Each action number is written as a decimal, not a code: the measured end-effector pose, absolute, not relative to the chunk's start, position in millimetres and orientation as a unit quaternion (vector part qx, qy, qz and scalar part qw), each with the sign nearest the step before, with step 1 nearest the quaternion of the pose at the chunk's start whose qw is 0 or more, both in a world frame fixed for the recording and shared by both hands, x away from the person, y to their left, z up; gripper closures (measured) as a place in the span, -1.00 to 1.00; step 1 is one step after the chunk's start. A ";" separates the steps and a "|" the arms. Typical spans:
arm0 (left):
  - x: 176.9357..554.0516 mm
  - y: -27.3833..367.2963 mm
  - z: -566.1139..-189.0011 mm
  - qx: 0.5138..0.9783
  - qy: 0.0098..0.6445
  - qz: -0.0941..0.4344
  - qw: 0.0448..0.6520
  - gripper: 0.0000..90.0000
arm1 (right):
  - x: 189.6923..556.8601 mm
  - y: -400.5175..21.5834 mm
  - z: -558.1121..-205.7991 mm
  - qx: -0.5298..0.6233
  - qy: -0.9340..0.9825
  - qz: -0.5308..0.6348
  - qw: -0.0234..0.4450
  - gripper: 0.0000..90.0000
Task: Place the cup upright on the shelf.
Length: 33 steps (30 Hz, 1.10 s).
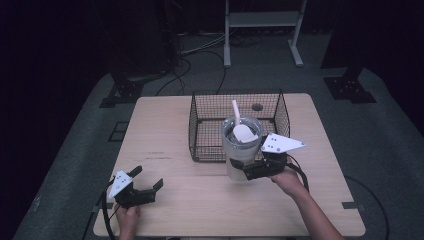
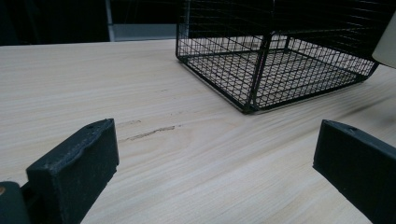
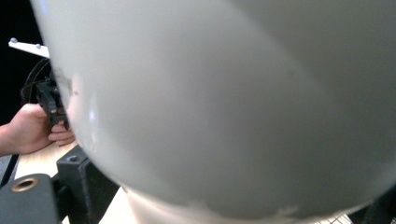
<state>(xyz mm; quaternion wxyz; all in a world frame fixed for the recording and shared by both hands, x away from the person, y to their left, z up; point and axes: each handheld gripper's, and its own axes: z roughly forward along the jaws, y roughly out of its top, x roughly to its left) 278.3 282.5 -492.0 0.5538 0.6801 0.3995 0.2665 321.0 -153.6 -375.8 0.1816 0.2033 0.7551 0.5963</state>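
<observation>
The right gripper (image 1: 245, 169) grips a white cup (image 1: 240, 150) holding a spoon (image 1: 241, 127), lifted at the basket's (image 1: 200, 125) near side. The left gripper (image 1: 145, 187), fingers wide apart and empty, rests near the desk's (image 1: 165, 120) near-left corner.

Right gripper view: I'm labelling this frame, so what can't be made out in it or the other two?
- Right gripper view: the cup sits so close that it hides the basket and the table.
- High view: what is in the cup beneath the spoon is too small to tell.
- Left gripper view: the frame's right edge cuts off the cup.
</observation>
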 end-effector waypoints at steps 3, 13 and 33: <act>278.2 282.7 -491.9 0.681 0.400 0.266 0.553 -1.00 | 326.4 -152.0 -371.9 0.205 0.751 0.601 0.181 -0.82; 278.3 283.0 -491.9 0.682 0.398 0.267 0.552 -1.00 | 341.5 -146.1 -355.8 0.202 0.750 0.600 0.191 -0.82; 278.2 282.8 -492.1 0.680 0.399 0.266 0.555 -1.00 | 376.4 -126.5 -332.4 0.200 0.747 0.604 0.194 -0.82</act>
